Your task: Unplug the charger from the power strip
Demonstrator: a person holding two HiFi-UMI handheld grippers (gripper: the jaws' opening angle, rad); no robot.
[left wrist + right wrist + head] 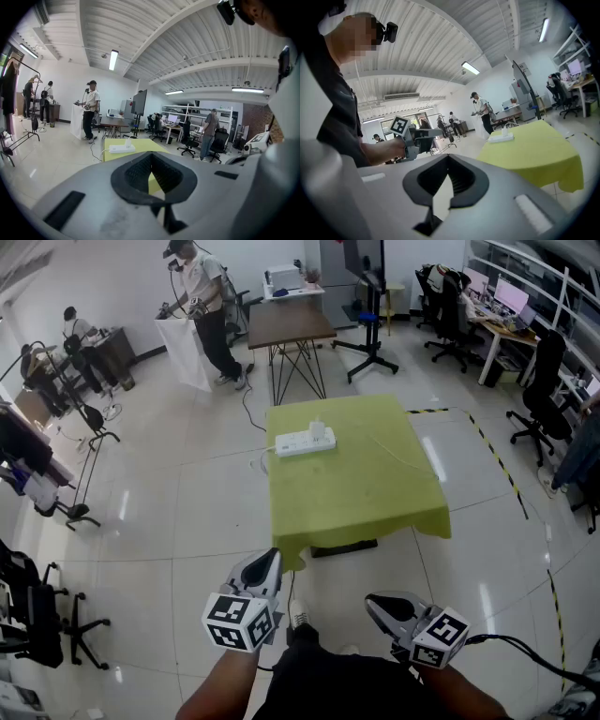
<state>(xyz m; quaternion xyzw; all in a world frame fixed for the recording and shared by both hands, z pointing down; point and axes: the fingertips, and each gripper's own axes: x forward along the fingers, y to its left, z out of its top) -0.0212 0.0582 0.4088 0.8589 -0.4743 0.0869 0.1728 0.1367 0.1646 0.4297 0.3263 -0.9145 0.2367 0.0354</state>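
A white power strip [302,442] lies on the far half of a table under a yellow-green cloth [375,498], with a white charger [319,430] standing plugged into its right end. Both grippers hover low and close to my body, well short of the table's near edge. My left gripper [270,565] and right gripper [378,605] are shut with nothing between the jaws. The left gripper view has the left gripper [151,158] aimed at the power strip [122,148] and charger [125,141] far ahead. In the right gripper view, the right gripper [449,160] sits low, with the power strip [501,138] in the distance.
A white cable [263,462] runs off the table's left side to the floor. Behind it stand a brown table [289,324] and a person [211,315]. Office chairs [544,399] and black-yellow floor tape [494,454] lie to the right, and stands [80,474] to the left.
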